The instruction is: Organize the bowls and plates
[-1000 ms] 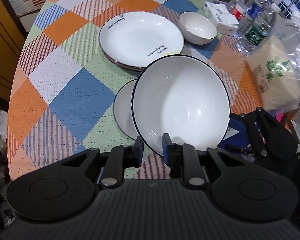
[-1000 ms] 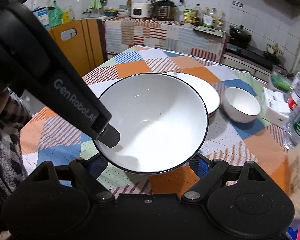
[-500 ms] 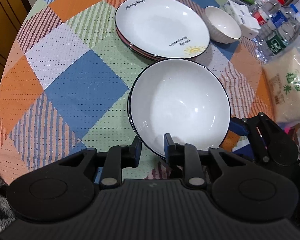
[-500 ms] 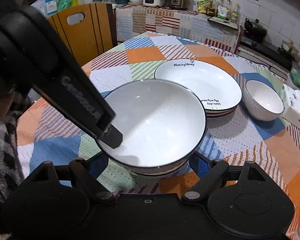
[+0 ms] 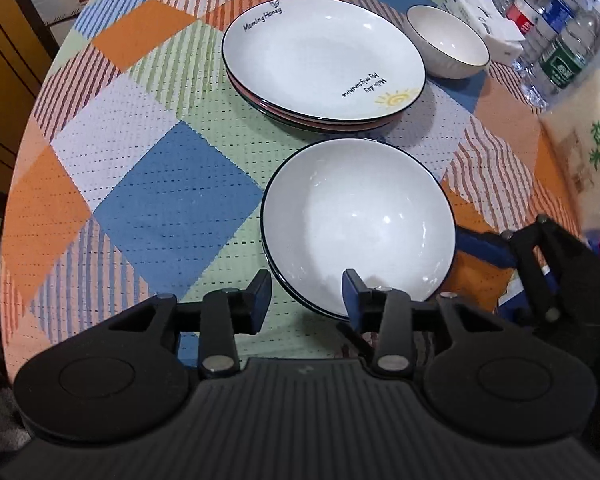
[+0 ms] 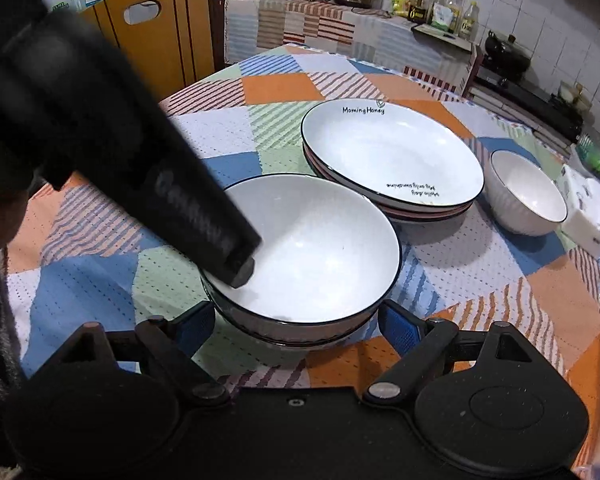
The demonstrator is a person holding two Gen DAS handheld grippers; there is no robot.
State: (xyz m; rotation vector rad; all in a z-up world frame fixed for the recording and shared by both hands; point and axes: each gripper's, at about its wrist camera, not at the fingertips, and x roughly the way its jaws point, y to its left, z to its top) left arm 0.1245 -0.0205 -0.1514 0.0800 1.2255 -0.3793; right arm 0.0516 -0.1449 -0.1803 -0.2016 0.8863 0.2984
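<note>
A large white bowl with a dark rim rests nested on another bowl on the patchwork tablecloth. My left gripper is open; its right finger stands over the bowl's near rim, its left finger outside. My right gripper is open wide, its fingers on either side of the stacked bowls. Behind stands a stack of white plates with "Morning Honey" print. A small white bowl sits to their right.
Water bottles, a white box and a bag of rice crowd the table's right side. A wooden chair stands beyond the far left edge. The left gripper's body crosses the right wrist view.
The large bowl came down from a tilted, raised hold onto the lower bowl. My left gripper opened and let go of its rim. The right gripper stayed open around it.
</note>
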